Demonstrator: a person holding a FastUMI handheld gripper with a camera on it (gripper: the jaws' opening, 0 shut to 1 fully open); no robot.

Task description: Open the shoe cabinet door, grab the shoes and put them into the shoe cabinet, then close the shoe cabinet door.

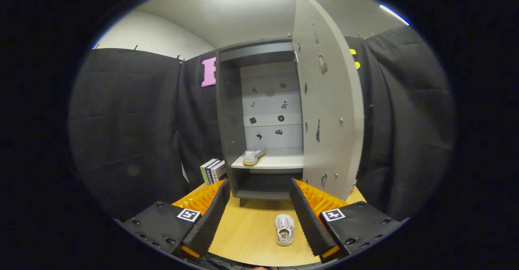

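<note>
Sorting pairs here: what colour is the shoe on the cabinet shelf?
Mostly white or silvery with a yellowish sole, seen in the gripper view: the shoe on the shelf.

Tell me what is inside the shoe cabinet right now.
One shoe lies on the cabinet's shelf, left side. The compartment below looks dark; its contents cannot be made out. The open gripper holds nothing.

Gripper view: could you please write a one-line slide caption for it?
Open fingers flank a white shoe on the wooden table; another sits inside the open grey shoe cabinet.
</note>
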